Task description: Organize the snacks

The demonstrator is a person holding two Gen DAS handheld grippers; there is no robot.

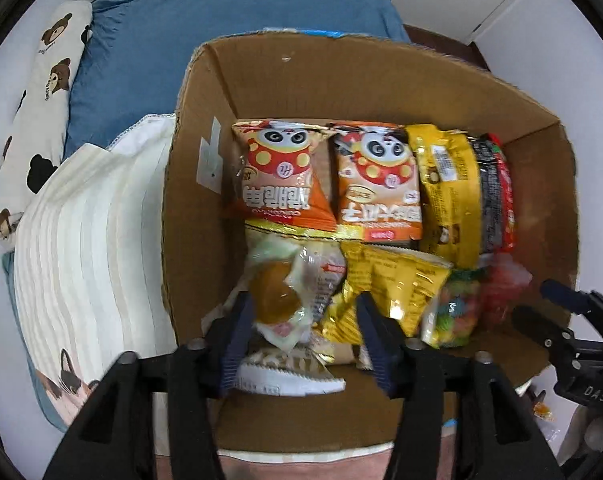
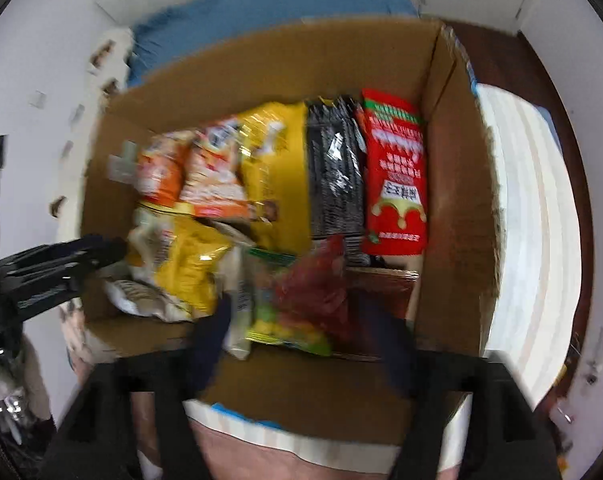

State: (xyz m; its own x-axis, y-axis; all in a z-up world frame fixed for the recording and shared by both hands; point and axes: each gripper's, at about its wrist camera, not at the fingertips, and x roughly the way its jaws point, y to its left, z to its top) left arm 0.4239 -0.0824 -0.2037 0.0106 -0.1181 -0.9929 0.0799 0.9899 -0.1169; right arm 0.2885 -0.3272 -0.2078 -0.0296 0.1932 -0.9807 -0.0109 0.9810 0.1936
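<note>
A cardboard box (image 1: 205, 216) on a bed holds several snack packs: two orange panda bags (image 1: 285, 176), a yellow bag (image 1: 445, 192), a black pack and a red pack (image 2: 397, 176). My left gripper (image 1: 301, 328) hangs open over the box's near left part; a clear-wrapped pastry (image 1: 285, 292) lies between its fingers, with a yellow crinkled bag (image 1: 385, 280) beside it. My right gripper (image 2: 297, 332) is open over the near right part, above a colourful candy bag (image 2: 277, 304) and a red bag (image 2: 317, 280). The right wrist view is blurred. The right gripper also shows in the left wrist view (image 1: 557, 312).
The box (image 2: 453, 200) sits on a bed with a striped cream blanket (image 1: 89, 240), a blue pillow (image 1: 205, 32) and a bear-print pillow (image 1: 41, 92). White walls surround it. A small orange candy (image 1: 541, 412) lies outside the box at right.
</note>
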